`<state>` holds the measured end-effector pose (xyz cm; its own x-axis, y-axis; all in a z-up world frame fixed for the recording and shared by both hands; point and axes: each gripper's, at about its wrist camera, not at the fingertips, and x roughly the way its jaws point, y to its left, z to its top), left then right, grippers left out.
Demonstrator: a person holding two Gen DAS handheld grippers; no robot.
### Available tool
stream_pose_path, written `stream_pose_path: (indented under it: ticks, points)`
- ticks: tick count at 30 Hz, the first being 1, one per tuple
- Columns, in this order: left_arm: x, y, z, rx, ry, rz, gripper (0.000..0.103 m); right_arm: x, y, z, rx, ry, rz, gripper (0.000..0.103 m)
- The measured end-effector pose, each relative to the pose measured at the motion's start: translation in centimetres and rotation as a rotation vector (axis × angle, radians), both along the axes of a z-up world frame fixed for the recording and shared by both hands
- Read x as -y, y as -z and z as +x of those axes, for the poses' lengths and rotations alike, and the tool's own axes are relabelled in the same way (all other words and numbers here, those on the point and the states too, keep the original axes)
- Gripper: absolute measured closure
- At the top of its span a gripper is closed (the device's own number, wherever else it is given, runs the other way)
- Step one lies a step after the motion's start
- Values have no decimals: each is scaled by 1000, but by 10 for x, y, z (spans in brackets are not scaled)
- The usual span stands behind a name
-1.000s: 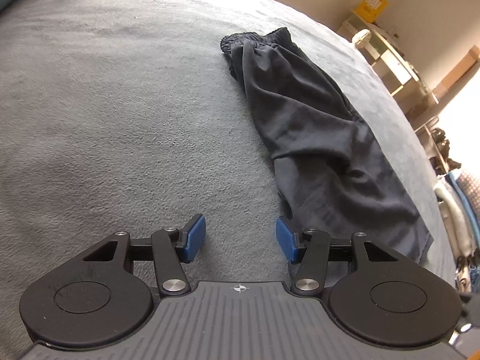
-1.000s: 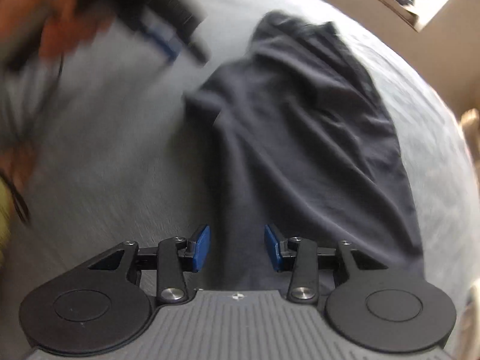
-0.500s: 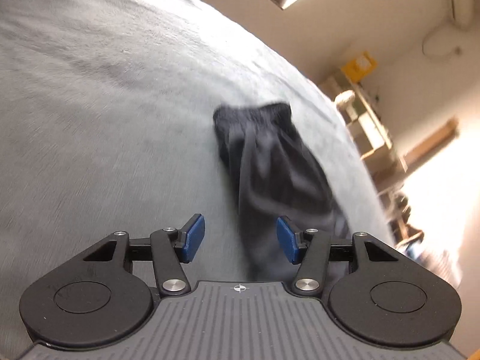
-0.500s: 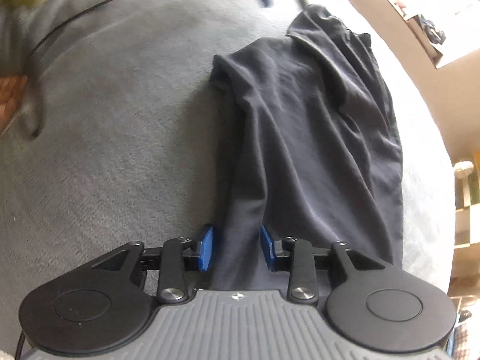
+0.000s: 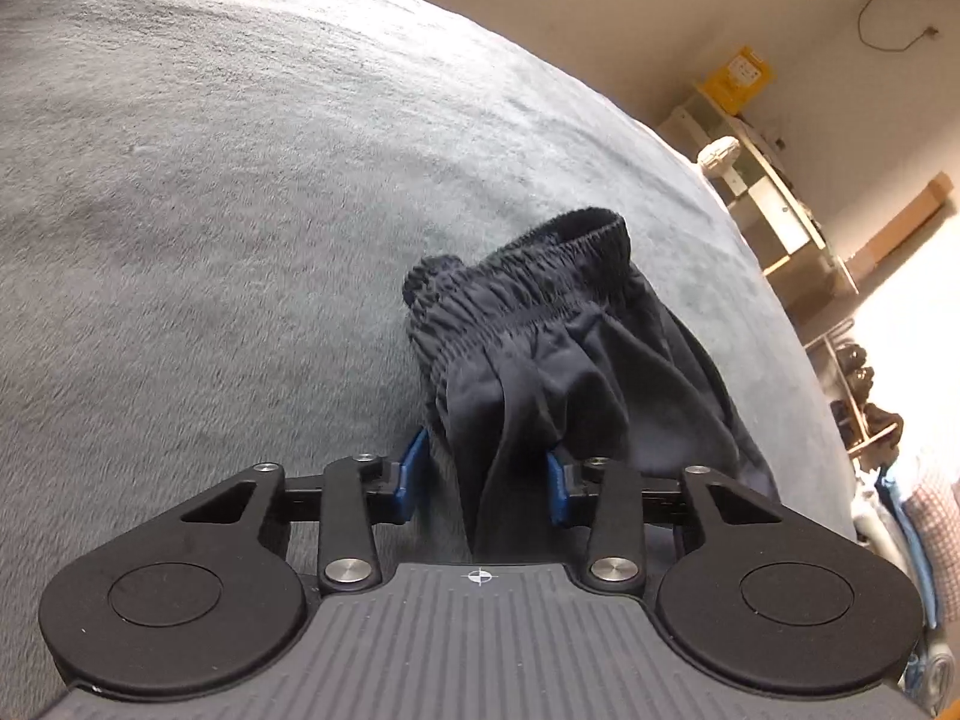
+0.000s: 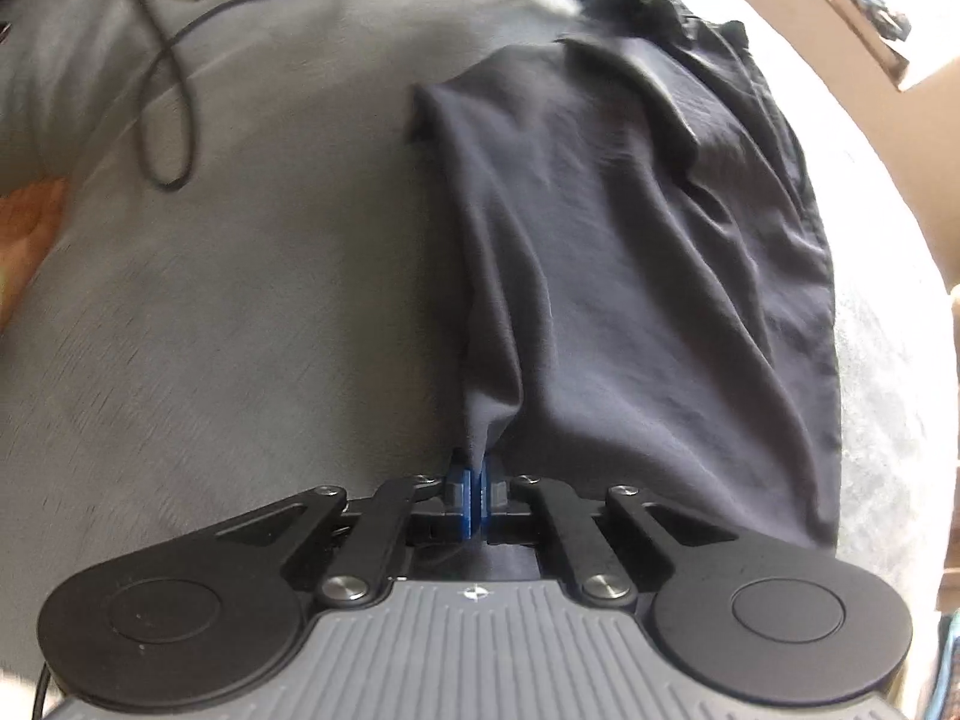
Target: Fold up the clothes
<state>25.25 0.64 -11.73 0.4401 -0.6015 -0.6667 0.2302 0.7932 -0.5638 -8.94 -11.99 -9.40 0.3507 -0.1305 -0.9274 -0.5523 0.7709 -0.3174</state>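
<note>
Black shorts (image 6: 648,252) lie lengthwise on a grey bed blanket (image 5: 210,210). In the left wrist view their gathered elastic waistband (image 5: 540,282) bunches up just ahead of my left gripper (image 5: 485,480). Its jaws are closing, with a fold of fabric below the waistband between the blue pads (image 5: 414,474); a strip of blanket still shows beside the left pad. At the opposite end my right gripper (image 6: 478,495) is shut on the shorts' hem edge, and the cloth pulls into a ridge from its pads. The left gripper shows only as a dark blur at the top of the right wrist view.
A black cable (image 6: 174,90) loops over the blanket to the left of the shorts. Part of a person's hand (image 6: 24,222) sits at the left edge. Beyond the bed's right edge stand a shelf (image 5: 774,198) with a yellow box (image 5: 738,78), and piled cloth (image 5: 918,528).
My left gripper travelled along the shorts to the waistband, and its jaws narrowed around the fabric. The right gripper's jaws went from apart to shut on the hem.
</note>
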Motion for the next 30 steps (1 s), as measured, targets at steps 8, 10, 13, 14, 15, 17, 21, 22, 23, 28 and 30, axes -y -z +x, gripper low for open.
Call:
stream_pose_path:
  ticks: [8,10,13,14,15,17,21,22,23,28,30]
  points:
    - [3,-1,10,5,2,19,71,-7,-2,-14,-61,-106,-65,101]
    - [4,-1,10,7,0,21,72,-8,1,-17,-72,-111,-74,101]
    - [4,0,9,10,1,24,72,-5,9,-19,-90,-100,-87,100]
    - [4,0,8,11,2,24,71,-6,10,-21,-93,-108,-99,100]
    - [4,-1,8,10,4,24,71,-6,12,-23,-96,-116,-110,98]
    - [2,-2,8,4,6,18,69,-5,4,-21,-96,-95,-105,95]
    - [-3,-7,3,-1,1,9,58,6,-36,-17,-52,-37,-8,74]
    - [-3,-9,1,3,2,14,57,7,-48,-16,-24,-21,31,71]
    - [-4,-10,-1,4,3,15,57,8,-59,-14,6,-4,72,71]
    - [-8,-18,-14,13,-4,6,55,-11,-74,9,157,-41,179,71]
    - [-12,-22,-19,24,-5,0,55,-27,-61,19,190,-109,162,71]
